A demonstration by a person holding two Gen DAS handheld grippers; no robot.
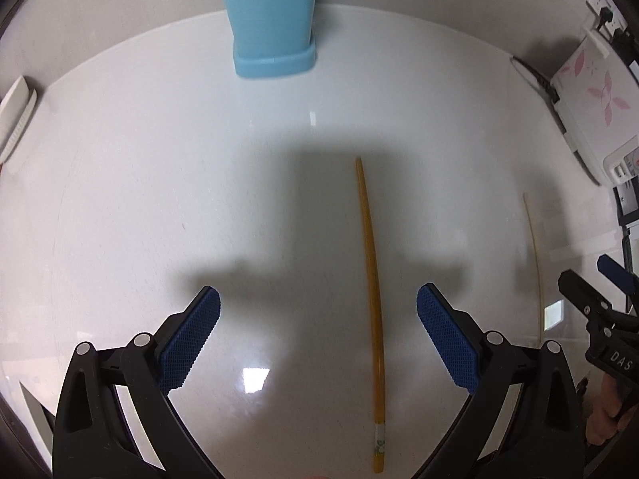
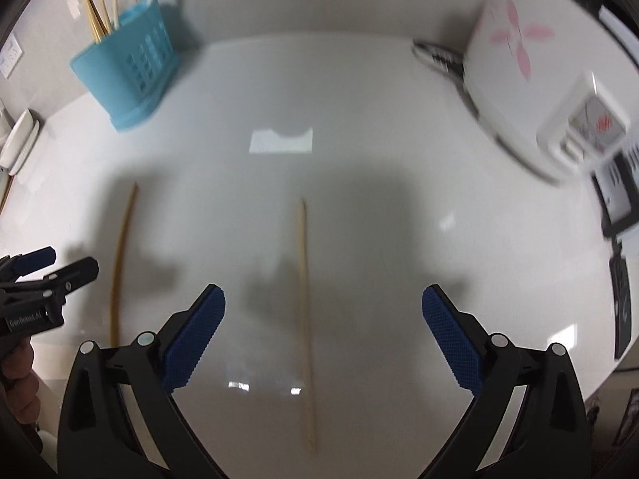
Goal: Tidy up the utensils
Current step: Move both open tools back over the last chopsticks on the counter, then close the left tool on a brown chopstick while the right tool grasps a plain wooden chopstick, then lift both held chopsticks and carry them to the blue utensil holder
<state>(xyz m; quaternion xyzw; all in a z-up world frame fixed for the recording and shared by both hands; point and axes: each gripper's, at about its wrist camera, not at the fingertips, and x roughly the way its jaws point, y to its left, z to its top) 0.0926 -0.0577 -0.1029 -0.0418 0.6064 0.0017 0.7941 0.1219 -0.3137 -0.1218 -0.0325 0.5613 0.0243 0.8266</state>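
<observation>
A yellow chopstick point(image 1: 372, 303) lies on the white counter, between the open fingers of my left gripper point(image 1: 318, 303), nearer the right pad. A pale chopstick point(image 2: 305, 319) lies lengthwise between the open fingers of my right gripper point(image 2: 323, 303). Neither gripper holds anything. The blue utensil holder point(image 1: 271, 16) stands at the back of the counter; in the right wrist view the holder point(image 2: 127, 68) carries several chopsticks and a white utensil. The yellow chopstick point(image 2: 120, 263) also shows left of the pale one, beside the left gripper point(image 2: 60, 275). The pale chopstick point(image 1: 535, 255) appears at the right of the left wrist view.
A white appliance with pink flower print point(image 2: 515, 64) stands at the back right. A white brush-like object point(image 1: 16, 119) lies at the left edge. The wall runs behind the counter. A person's hand point(image 1: 611, 403) holds the right gripper's handle.
</observation>
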